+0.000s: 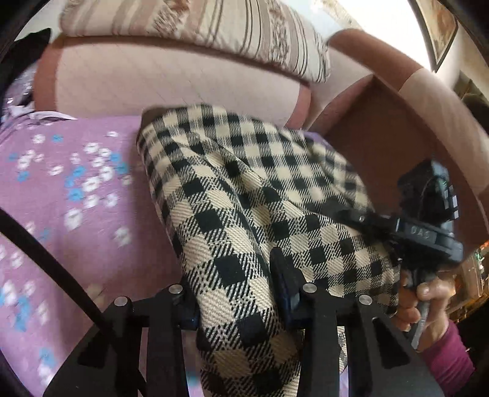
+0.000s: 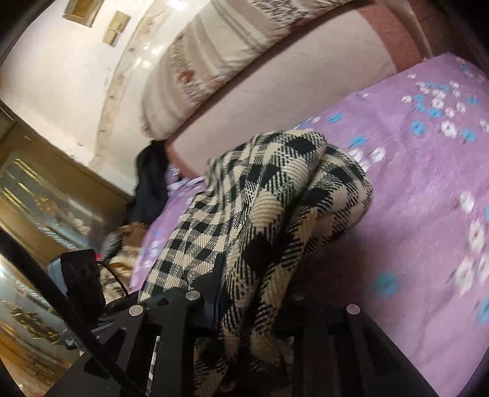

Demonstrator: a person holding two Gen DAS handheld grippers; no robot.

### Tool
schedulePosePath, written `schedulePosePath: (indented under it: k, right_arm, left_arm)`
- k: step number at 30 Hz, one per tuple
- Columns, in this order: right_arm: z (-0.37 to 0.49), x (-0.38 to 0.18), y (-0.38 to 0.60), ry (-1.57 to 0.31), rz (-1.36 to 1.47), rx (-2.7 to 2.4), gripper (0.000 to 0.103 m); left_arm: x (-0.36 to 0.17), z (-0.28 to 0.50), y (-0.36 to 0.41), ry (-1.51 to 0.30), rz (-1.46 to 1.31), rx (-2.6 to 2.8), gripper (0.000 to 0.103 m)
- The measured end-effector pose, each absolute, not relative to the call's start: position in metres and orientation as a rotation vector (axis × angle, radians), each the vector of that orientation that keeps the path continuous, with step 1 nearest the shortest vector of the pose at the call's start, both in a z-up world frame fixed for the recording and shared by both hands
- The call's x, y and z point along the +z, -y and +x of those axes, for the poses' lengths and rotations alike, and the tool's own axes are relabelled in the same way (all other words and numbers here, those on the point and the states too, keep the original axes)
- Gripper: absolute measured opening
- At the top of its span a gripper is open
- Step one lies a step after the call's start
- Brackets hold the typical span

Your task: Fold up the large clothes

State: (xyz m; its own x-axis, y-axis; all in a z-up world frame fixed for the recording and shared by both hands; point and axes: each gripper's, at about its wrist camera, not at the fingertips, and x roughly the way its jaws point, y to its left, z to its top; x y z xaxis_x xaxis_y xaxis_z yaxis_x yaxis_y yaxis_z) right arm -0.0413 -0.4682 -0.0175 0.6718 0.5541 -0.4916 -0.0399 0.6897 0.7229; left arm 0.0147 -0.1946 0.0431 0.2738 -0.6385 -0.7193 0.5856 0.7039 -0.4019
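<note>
A black-and-cream checked garment hangs bunched above the purple floral bedsheet. My left gripper is shut on a thick fold of it, with cloth bulging up between the two black fingers. In the right wrist view the same checked garment drapes in folds, and my right gripper is shut on it, the fingertips buried in the fabric. The left wrist view also has the right gripper's body at the garment's right edge, held by a hand in a magenta sleeve.
The bed's pink padded headboard curves behind the garment, with a striped pillow on top. Dark clothing lies at the bed's far corner beside a wooden glass-fronted cabinet. Bare floral sheet spreads to the right.
</note>
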Motion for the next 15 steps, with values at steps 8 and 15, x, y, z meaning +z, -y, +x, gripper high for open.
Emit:
schedulePosePath:
  k: [8,15]
  right_arm:
    - [-0.108,-0.025,0.393,-0.841,0.773,0.506,0.025]
    - [-0.12,-0.091,0.387,-1.078,0.704,0.2,0.047]
  left_arm:
    - [0.042,-0.054,0.107,-1.091,-0.028,-0.751,0.036]
    - [-0.025,-0.071,0.064,-1.191,-0.092,-0.506,0.076]
